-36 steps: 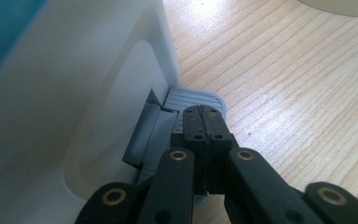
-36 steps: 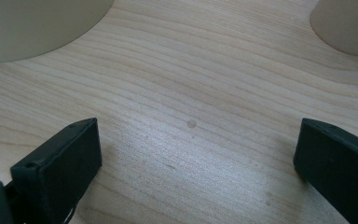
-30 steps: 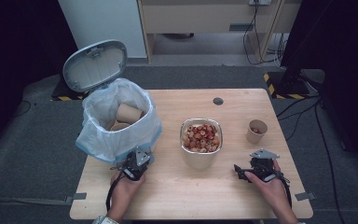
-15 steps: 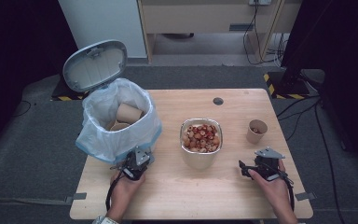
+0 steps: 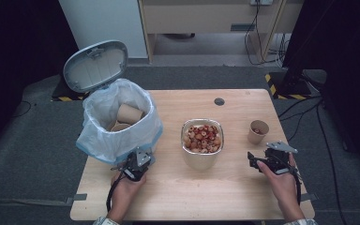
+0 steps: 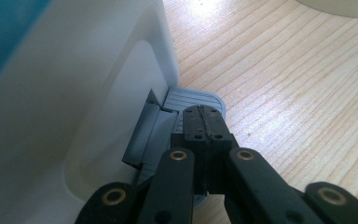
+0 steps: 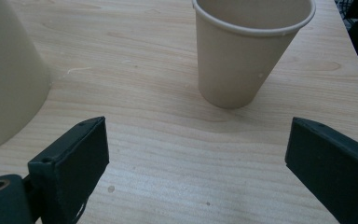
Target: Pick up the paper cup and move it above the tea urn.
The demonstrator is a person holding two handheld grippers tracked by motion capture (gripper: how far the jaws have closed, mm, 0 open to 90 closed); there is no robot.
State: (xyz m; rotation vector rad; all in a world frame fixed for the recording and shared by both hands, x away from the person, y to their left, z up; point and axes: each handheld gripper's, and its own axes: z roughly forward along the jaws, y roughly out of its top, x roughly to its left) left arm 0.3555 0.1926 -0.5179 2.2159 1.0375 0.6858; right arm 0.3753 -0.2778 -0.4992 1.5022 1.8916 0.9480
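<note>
A white pedal bin [image 5: 117,126] lined with a pale blue bag stands at the table's left, its grey lid [image 5: 96,65] tipped up and open. My left gripper [image 5: 140,157] is at the bin's foot. Seen along its own jaws, the left gripper [image 6: 204,122] is shut with nothing between the pads, its tip down on the ribbed grey pedal [image 6: 193,98] beside the bin's white wall [image 6: 74,116]. My right gripper [image 5: 254,160] hovers at the right, near a small paper cup [image 5: 258,131]. The right gripper [image 7: 200,158] is open and has just opened slightly wider; the upright cup [image 7: 247,51] stands beyond its empty jaws.
A beige bowl [image 5: 201,157] of red and pale pieces sits mid-table; its side [image 7: 4,70] is left of the right gripper's jaws. Brown cardboard cups [image 5: 129,113] lie inside the bin. A dark round plug [image 5: 219,101] marks the far tabletop. Bare wood lies along the front edge.
My right gripper has lifted a little and drifted to the right, away from the bowl. The left gripper stays on the pedal and the lid stays up.
</note>
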